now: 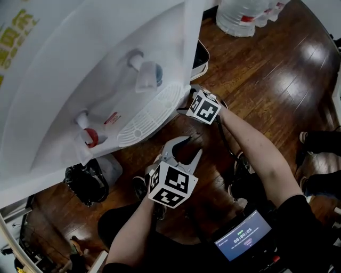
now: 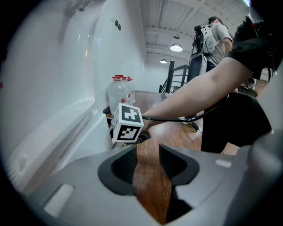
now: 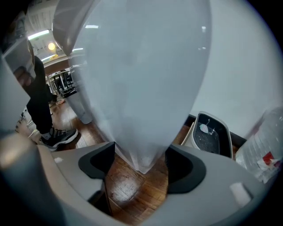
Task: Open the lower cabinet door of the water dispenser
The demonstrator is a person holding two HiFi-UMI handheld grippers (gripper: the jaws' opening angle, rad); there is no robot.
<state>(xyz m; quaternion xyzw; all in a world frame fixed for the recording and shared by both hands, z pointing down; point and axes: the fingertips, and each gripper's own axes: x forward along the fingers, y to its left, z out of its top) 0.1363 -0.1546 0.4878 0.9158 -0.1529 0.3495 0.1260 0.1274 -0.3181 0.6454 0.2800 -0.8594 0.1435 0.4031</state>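
Lower cabinet door (image 1: pixel 193 48) of the water dispenser (image 1: pixel 64 80) sits in the upper middle of the head view, seen edge-on as a tall white panel that stands out from the white body. Right gripper (image 1: pixel 187 102) is at the bottom end of that edge. In the right gripper view the door (image 3: pixel 141 88) fills most of the frame and its lower corner comes down between the two jaws, with the white panel reaching both dark pads, so the right gripper (image 3: pixel 140 164) looks clamped on the door edge.

Left gripper (image 1: pixel 193 146) is lower down near the centre of the head view, over the wood floor (image 1: pixel 277 80), just below the dispenser's white drip grille (image 1: pixel 152 114). Its jaws are spread and there's nothing between them. The left gripper view backs that up: left gripper (image 2: pixel 149 165) shows only bare floorboards in the gap, with the right gripper's marker cube (image 2: pixel 128 123) just past it against the white cabinet.

Other bits: a blue tap (image 1: pixel 151 74) and a red tap (image 1: pixel 89 137) are on the dispenser front, left of centre. Clear water bottles (image 1: pixel 242 16) stand at the top edge. A dark tray with a white rim (image 1: pixel 201 56) lies on the floor just right of the door. A small lit screen (image 1: pixel 242 240) shows at the bottom right.
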